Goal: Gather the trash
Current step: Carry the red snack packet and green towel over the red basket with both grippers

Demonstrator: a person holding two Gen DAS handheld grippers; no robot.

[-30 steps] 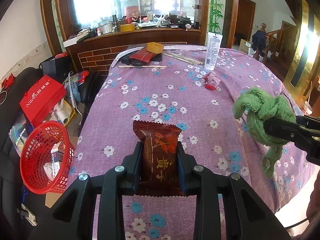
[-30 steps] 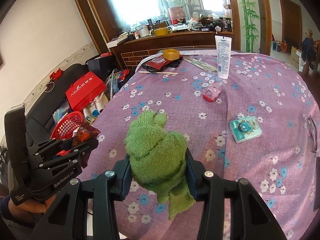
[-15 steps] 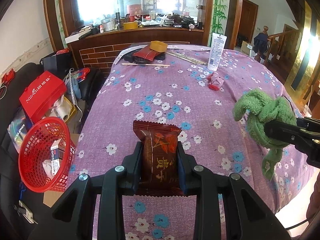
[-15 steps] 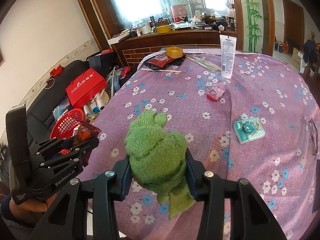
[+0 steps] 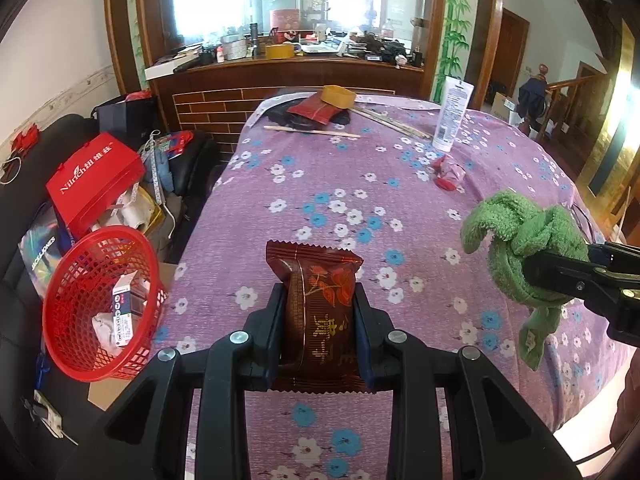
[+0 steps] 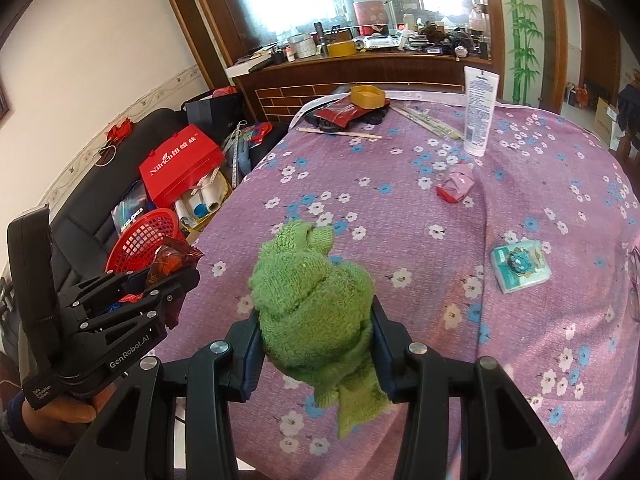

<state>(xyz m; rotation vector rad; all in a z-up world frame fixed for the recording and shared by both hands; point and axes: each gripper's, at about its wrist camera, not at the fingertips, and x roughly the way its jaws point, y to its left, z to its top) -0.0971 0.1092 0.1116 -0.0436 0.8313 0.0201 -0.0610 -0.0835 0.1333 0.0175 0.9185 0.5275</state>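
My left gripper (image 5: 318, 300) is shut on a dark red snack wrapper (image 5: 318, 304) and holds it above the near edge of the purple flowered table (image 5: 360, 184). It also shows at the left of the right wrist view (image 6: 176, 276). My right gripper (image 6: 316, 320) is shut on a green cloth (image 6: 312, 300), held above the table; the green cloth shows at the right of the left wrist view (image 5: 524, 248). A red mesh basket (image 5: 100, 304) with trash in it sits off the table's left side. A crumpled pink wrapper (image 5: 448, 172) lies on the table.
A white tube (image 5: 452, 116) stands at the far side. A yellow dish (image 5: 338, 96), a red packet (image 5: 312, 110) and chopsticks (image 5: 312, 131) lie at the far end. A teal packet (image 6: 520, 266) lies at the right. A red box (image 5: 92, 184) and clutter sit on the left.
Both grippers have drifted slightly back and up with their loads. The basket sits a little further right in the left wrist view.
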